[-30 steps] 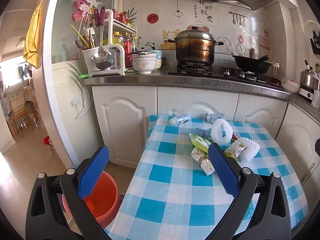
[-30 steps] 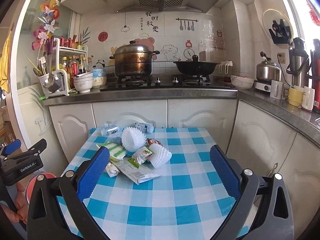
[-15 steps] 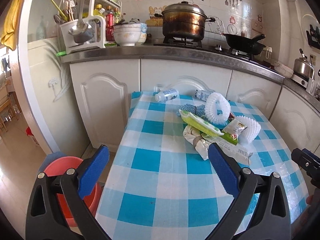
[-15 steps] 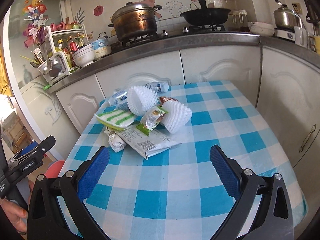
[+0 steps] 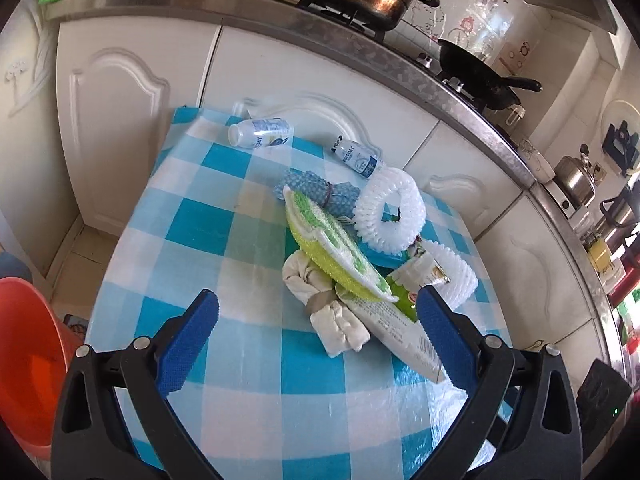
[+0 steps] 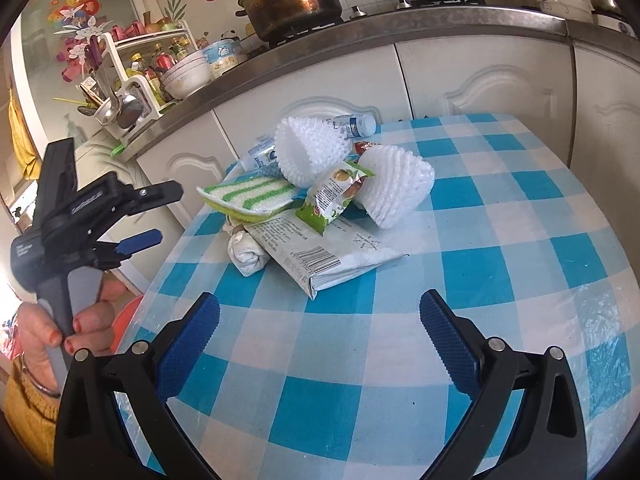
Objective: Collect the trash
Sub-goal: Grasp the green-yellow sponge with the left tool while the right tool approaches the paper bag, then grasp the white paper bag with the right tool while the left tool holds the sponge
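1. My left hand-held gripper (image 5: pixel 316 316) and right hand-held gripper (image 6: pixel 320 320) both gape wide, holding nothing.
2. The trash heap (image 6: pixel 312 196) sits toward the table's (image 6: pixel 500 240) far edge: striped sponge (image 5: pixel 332 244), foam nets, wrappers, 2 bottles.
3. Risk: the pieces overlap, so I could drag neighbours off the edge, missing the orange bucket (image 5: pixel 24 356).

The left claw (image 5: pixel 316 334) hangs wide apart and empty over the checked bench (image 5: pixel 224 236), its blue pads flanking a knotted white rag (image 5: pixel 328 304). A green-striped sponge (image 5: pixel 332 244) lies on that rag, beside a white foam net ring (image 5: pixel 390 214). Two small bottles (image 5: pixel 260 136) lie at the far edge. An orange bucket (image 5: pixel 24 356) stands at lower left.
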`<state>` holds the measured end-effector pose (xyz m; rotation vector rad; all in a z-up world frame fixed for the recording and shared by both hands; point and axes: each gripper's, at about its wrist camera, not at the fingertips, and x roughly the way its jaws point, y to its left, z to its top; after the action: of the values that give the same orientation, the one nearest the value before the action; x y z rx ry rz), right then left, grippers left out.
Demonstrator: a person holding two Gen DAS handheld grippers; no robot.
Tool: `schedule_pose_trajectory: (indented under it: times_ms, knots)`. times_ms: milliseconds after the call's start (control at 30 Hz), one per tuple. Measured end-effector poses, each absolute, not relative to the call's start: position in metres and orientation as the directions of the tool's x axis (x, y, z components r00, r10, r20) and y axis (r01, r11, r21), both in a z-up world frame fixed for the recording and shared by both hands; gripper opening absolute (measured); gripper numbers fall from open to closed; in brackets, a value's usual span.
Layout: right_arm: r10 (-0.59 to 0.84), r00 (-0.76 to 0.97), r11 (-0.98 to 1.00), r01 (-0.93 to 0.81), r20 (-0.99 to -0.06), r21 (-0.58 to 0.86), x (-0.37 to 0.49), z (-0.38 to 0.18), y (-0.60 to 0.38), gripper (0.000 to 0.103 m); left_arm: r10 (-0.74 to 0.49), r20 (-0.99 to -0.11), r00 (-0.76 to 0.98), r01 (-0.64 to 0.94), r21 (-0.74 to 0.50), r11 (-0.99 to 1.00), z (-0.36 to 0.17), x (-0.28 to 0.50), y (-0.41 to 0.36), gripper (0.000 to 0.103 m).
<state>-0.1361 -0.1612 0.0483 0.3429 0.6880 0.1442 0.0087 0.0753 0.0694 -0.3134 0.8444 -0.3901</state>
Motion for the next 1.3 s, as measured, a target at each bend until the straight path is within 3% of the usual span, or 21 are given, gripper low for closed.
schedule_pose_trajectory:
  times_ms: [167, 333, 533, 733, 800, 833, 967, 1000, 1067, 1300]
  knots:
    - [0.242, 0.768, 0.934, -0.020, -0.593, 0.356, -0.124, 0.049, -0.168, 0.099, -0.508, -0.663, 0.550, 0.180, -0.499, 0.848, 0.060, 0.048, 0.069, 0.097]
    - [0.262, 0.748, 0.942, -0.060, -0.610, 0.331, -0.109, 0.038, -0.159, 0.098, -0.533, -0.694, 0.484, 0.157, -0.530, 0.833, 0.045, 0.073, 0.057, 0.075]
    - [0.188, 0.754, 0.982, -0.158, -0.629, 0.103, -0.095, 0.039, -0.124, 0.097, -0.540, -0.717, 0.441, 0.154, -0.532, 0.833, 0.034, 0.085, 0.050, 0.055]
    - [0.071, 0.759, 0.977, -0.184, -0.648, -0.109, -0.079, 0.027, -0.101, 0.094, -0.535, -0.719, 0.444, 0.167, -0.520, 0.838, 0.034, 0.085, 0.050, 0.045]
    - [0.025, 0.763, 0.968, -0.181, -0.646, -0.177, -0.075, 0.024, -0.094, 0.078, -0.535, -0.718, 0.446, 0.170, -0.519, 0.838, 0.034, 0.085, 0.051, 0.043]
    - [-0.005, 0.763, 0.962, -0.173, -0.646, -0.212, -0.072, 0.021, -0.091, 0.063, -0.533, -0.718, 0.448, 0.173, -0.516, 0.839, 0.035, 0.084, 0.051, 0.041]
    - [-0.077, 0.752, 0.937, -0.170, -0.655, -0.305, -0.062, 0.011, -0.083, 0.059, -0.531, -0.714, 0.457, 0.169, -0.516, 0.840, 0.037, 0.081, 0.051, 0.038]
    - [-0.084, 0.750, 0.933, -0.173, -0.656, -0.317, -0.061, 0.009, -0.081, 0.056, -0.529, -0.712, 0.461, 0.172, -0.513, 0.841, 0.038, 0.079, 0.052, 0.038]
    - [-0.100, 0.753, 0.926, -0.169, -0.651, -0.339, -0.061, 0.008, -0.080, 0.039, -0.530, -0.708, 0.467, 0.175, -0.513, 0.840, 0.040, 0.075, 0.053, 0.037]
    - [-0.098, 0.769, 0.933, -0.150, -0.632, -0.327, -0.075, 0.015, -0.079, 0.024, -0.552, -0.676, 0.488, 0.179, -0.541, 0.822, 0.049, 0.055, 0.065, 0.034]
